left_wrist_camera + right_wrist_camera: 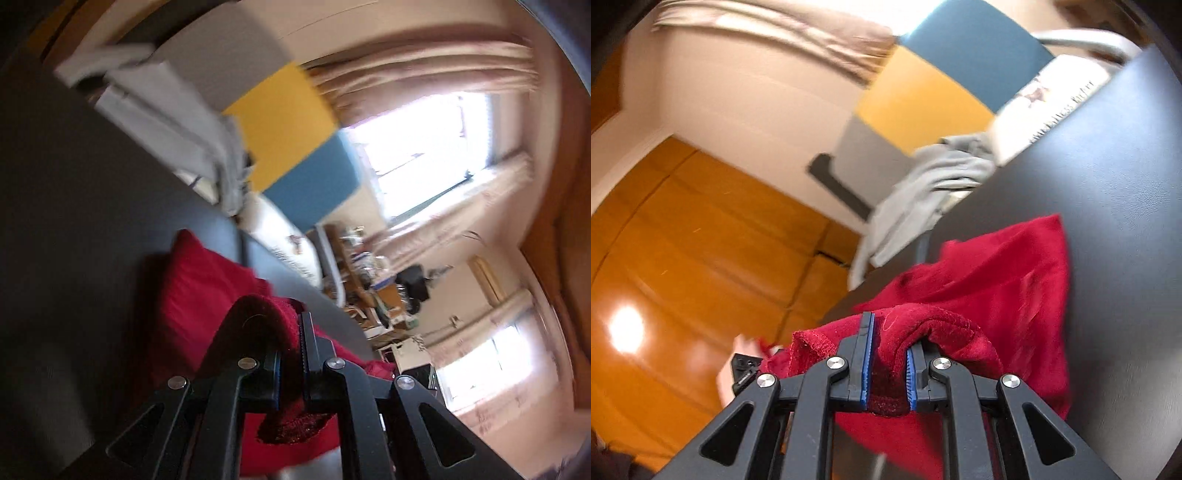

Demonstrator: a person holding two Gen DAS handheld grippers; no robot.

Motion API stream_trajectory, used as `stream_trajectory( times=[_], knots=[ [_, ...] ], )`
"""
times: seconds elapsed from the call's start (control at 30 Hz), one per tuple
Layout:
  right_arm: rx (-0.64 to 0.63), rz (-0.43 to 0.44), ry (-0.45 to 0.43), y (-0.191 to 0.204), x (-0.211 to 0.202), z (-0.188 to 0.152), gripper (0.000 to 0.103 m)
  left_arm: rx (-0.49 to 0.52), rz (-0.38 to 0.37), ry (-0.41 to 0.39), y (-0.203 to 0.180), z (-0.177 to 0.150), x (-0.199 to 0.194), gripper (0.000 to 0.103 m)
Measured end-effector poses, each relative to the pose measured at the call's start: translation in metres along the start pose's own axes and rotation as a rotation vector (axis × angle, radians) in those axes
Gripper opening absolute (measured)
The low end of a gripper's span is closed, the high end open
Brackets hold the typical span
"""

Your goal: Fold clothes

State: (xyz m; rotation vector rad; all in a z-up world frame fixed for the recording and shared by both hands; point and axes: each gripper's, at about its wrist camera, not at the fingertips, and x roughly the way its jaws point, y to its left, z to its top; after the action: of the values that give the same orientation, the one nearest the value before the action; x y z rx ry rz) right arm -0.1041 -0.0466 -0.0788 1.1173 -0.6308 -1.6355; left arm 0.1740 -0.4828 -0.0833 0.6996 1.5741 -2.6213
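A red garment (997, 280) is pinched along its near edge by both claws, the left gripper (291, 354) and right gripper (888, 365) each nearly closed on bunched cloth, the rest trailing on the dark table (1126, 184). Soft, light and limp, it is best held at hems and corners.

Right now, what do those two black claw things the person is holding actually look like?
Both are alike. The left gripper and right gripper are matte black linkages: angled bars with triangular cut-outs, joined by round silver pins. Each ends in two flat, narrow fingers lined with ridged blue pads. No cables or markings show. Of the person only a blurred hand shows; no sleeve is visible.
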Motion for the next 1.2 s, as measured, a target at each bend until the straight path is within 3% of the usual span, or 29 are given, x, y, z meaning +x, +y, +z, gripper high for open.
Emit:
stream_trajectory(
  times=[0.13, 0.2, 0.3, 0.5, 0.63, 0.73, 0.8, 0.87, 0.97, 1.03, 1.2],
  knots=[
    [0.096, -0.100, 0.033, -0.047, 0.035, 0.010, 0.015, -0.075, 0.142, 0.087, 0.045, 0.009, 0.053, 0.006],
    [0.131, -0.123, 0.042, -0.066, 0.043, 0.009, 0.010, -0.079, 0.159, 0.105, 0.056, 0.001, 0.063, 0.006],
    [0.128, -0.103, 0.022, -0.071, 0.035, 0.000, 0.010, -0.080, 0.127, 0.081, 0.063, -0.015, 0.054, 0.006],
    [0.113, -0.087, 0.038, -0.066, 0.010, -0.033, 0.009, -0.036, 0.158, 0.090, 0.052, -0.066, 0.017, 0.005],
    [0.099, -0.109, 0.065, -0.057, -0.005, -0.057, 0.009, -0.059, 0.166, 0.092, 0.047, -0.096, -0.007, 0.006],
    [0.074, -0.144, 0.091, -0.045, -0.013, -0.058, 0.015, -0.044, 0.194, 0.099, 0.039, -0.104, -0.014, 0.006],
    [0.065, -0.135, 0.101, -0.037, -0.018, -0.056, 0.026, -0.030, 0.209, 0.101, 0.031, -0.103, -0.016, 0.006],
    [0.067, -0.116, 0.103, -0.030, -0.018, -0.054, 0.054, -0.044, 0.197, 0.100, 0.027, -0.101, -0.018, 0.006],
    [0.077, -0.082, 0.109, -0.020, -0.016, -0.052, 0.067, -0.094, 0.159, 0.094, 0.026, -0.095, -0.023, 0.008],
    [0.086, -0.065, 0.110, -0.016, -0.014, -0.050, 0.072, -0.127, 0.130, 0.089, 0.027, -0.087, -0.022, 0.012],
    [0.103, -0.061, 0.080, -0.018, -0.010, -0.047, 0.075, -0.185, 0.089, 0.063, 0.029, -0.071, -0.014, 0.018]
  ],
)
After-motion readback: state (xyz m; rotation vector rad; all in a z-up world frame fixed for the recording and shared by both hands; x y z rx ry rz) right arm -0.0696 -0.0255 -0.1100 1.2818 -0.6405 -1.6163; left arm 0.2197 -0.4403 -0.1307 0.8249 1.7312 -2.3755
